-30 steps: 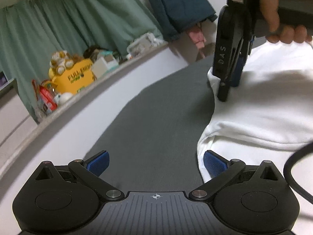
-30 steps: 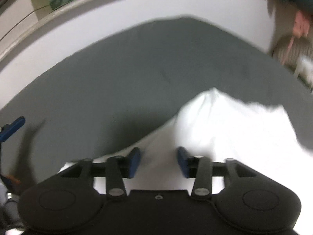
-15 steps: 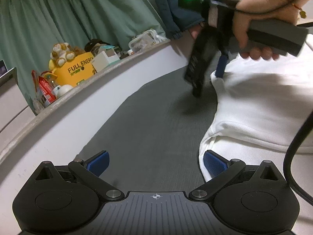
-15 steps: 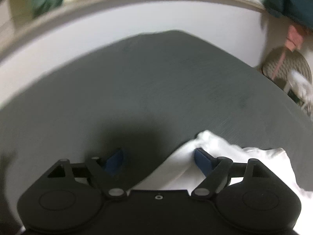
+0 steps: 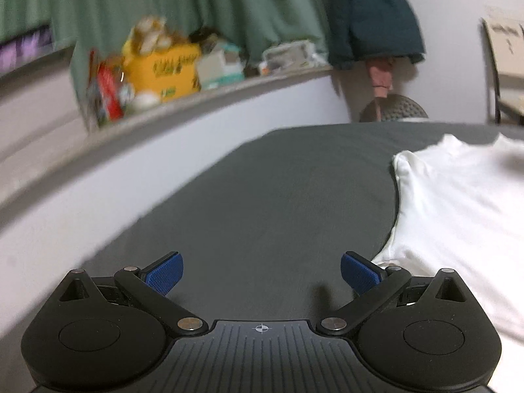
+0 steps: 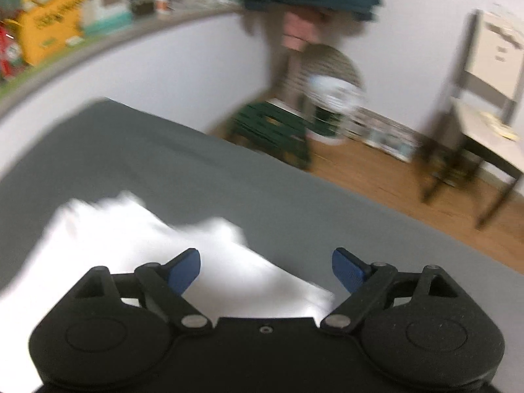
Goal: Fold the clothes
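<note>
A white garment [image 5: 458, 216] lies spread on the dark grey bed sheet [image 5: 278, 196], at the right of the left wrist view. My left gripper [image 5: 262, 273] is open and empty, low over the sheet, with the garment's edge beside its right finger. In the right wrist view the same white garment [image 6: 131, 245] lies under and left of my right gripper [image 6: 266, 268], which is open and empty above it. The right wrist view is blurred.
A white wall ledge [image 5: 163, 121] runs behind the bed and carries a yellow box [image 5: 163, 65] and small clutter. Green curtains [image 5: 196, 0] and a dark teal jacket [image 5: 370, 16] hang behind. A chair [image 6: 475, 124], a green stool [image 6: 271, 131] and wooden floor lie past the bed's far edge.
My right gripper has let go of the garment, opened wide and swung up and right, out of the left wrist view. The left gripper tilted up a little and stays open.
</note>
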Demonstrator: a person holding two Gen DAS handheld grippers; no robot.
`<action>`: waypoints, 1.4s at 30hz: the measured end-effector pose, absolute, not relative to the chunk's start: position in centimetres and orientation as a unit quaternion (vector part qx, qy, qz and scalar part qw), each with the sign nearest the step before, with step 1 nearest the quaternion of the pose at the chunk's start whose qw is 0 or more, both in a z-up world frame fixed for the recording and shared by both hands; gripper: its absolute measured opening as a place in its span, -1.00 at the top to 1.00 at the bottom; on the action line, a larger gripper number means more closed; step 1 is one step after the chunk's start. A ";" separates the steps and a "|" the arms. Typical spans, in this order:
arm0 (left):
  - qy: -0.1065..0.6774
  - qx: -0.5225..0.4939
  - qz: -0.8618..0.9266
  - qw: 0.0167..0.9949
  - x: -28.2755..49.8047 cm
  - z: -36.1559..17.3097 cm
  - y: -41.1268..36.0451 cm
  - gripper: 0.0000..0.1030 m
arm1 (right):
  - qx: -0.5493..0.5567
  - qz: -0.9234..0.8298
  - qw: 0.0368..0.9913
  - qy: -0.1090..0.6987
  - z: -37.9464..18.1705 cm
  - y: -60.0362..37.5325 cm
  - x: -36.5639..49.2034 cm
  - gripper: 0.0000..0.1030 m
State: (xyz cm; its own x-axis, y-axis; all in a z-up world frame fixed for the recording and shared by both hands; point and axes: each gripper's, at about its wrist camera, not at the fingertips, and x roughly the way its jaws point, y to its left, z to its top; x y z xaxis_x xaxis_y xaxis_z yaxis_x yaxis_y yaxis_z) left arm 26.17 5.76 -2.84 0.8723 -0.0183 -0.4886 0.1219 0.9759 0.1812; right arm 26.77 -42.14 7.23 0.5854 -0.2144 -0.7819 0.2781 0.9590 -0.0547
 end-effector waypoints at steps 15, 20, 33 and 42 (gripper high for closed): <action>0.376 -0.153 -0.193 0.894 40.6 -1.0 -0.5 -1.00 | 0.166 -0.115 0.885 0.419 2.9 -46.6 26.0 0.07; 0.403 -0.137 -0.164 0.890 46.6 -2.6 -4.0 -0.98 | 0.163 -0.121 0.880 0.430 1.9 -47.1 28.1 0.07; 0.420 -0.043 -0.178 0.889 50.4 -4.6 -10.2 0.33 | 0.195 -0.087 0.856 0.471 1.1 -49.0 31.4 0.42; 0.400 -0.020 -0.193 0.896 49.3 -3.1 -11.5 0.95 | 0.146 -0.102 0.884 0.433 2.5 -46.9 29.3 0.84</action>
